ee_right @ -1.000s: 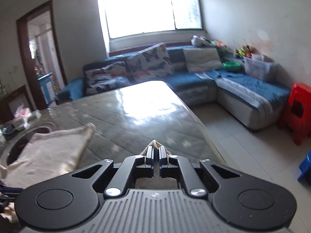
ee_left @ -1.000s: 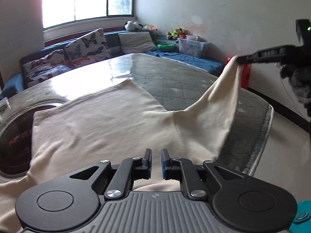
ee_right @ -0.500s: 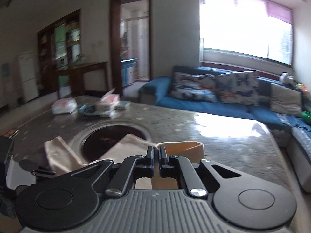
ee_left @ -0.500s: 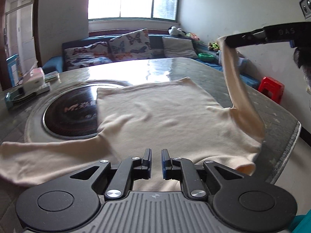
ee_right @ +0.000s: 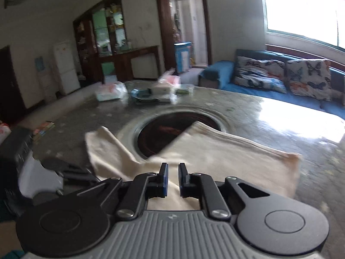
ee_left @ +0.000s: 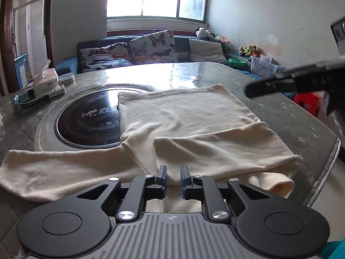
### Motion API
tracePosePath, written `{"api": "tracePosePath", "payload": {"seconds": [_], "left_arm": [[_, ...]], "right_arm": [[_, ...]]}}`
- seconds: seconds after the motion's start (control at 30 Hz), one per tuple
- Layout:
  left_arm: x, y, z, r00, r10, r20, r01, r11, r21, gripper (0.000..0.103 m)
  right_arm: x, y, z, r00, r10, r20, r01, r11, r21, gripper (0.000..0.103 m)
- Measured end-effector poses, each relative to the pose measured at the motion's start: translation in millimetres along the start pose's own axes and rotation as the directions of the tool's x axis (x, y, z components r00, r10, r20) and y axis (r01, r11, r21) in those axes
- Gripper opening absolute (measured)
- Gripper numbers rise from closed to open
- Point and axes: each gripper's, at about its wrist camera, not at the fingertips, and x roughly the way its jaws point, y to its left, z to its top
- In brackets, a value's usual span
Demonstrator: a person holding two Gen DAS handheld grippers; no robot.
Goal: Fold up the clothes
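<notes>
Left wrist view: white logo "M" plus Chinese characters on black round cooktop set in bench; only one character clear ("焱"?), rest hidden under cream cloth. Small white symbols along cooktop's lower rim, too small to read. Pale letters "DAS" on dark arm of right hand-held gripper, blurred. Right wrist view: nothing legible, motion blur.

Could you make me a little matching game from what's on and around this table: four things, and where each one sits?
Things:
1. cream shirt
2. butterfly cushion
3. red stool
4. tissue box

Places:
A. on the floor past the table's right edge
B. spread on the table, partly over the black round hob
C. on the blue sofa under the window
D. near the table's far left edge

Pairs: 1-B, 2-C, 3-A, 4-D
</notes>
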Motion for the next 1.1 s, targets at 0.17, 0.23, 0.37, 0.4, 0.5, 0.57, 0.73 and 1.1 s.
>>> {"api": "tracePosePath", "payload": {"seconds": [0.17, 0.23, 0.37, 0.4, 0.5, 0.57, 0.73, 1.1], "left_arm": [[5.4, -3.8, 6.7, 1.000, 0.003, 0.011, -0.003, 1.000, 0.006, 0.022], [12.0, -5.1, 8.3, 1.000, 0.009, 0.000, -0.009, 1.000, 0.013, 0.022], [22.5, -10.6, 10.4, 1.000, 0.000, -0.024, 0.001, 1.000, 0.027, 0.020], [23.8, -12.9, 11.2, 1.000, 0.002, -0.023, -0.001, 0.999, 0.037, 0.019], [27.8, -19.2, 13.8, 1.000, 0.008, -0.022, -0.006, 0.998, 0.062, 0.019], [31.9, -19.3, 15.3, 0.999, 0.012, -0.034, -0.010, 0.998, 0.061, 0.019], [36.2, -14.2, 12.5, 0.998, 0.038, -0.053, -0.035, 0.998, 0.059, 0.019], [31.7, -8.4, 17.7, 0.999, 0.045, -0.023, -0.045, 0.999, 0.016, 0.020]], "right_arm": [[-14.5, -53.1, -38.6, 0.988, -0.125, -0.094, 0.135, 0.985, 0.106, 0.017], [-17.0, -66.7, -54.8, 0.983, -0.135, -0.127, 0.153, 0.976, 0.152, 0.018], [-20.2, -85.0, -78.1, 0.979, -0.134, -0.156, 0.168, 0.960, 0.225, 0.018], [-20.7, -86.8, -77.9, 0.981, -0.132, -0.140, 0.163, 0.958, 0.236, 0.018], [-18.2, -88.4, -72.5, 0.988, -0.119, -0.096, 0.140, 0.957, 0.255, 0.018], [-11.6, -84.5, -67.9, 0.990, -0.116, -0.079, 0.131, 0.965, 0.226, 0.018], [6.2, -69.1, -61.6, 0.990, -0.116, -0.075, 0.122, 0.989, 0.088, 0.019], [15.5, -70.2, -66.5, 0.978, -0.151, -0.145, 0.155, 0.988, 0.016, 0.020]]}}
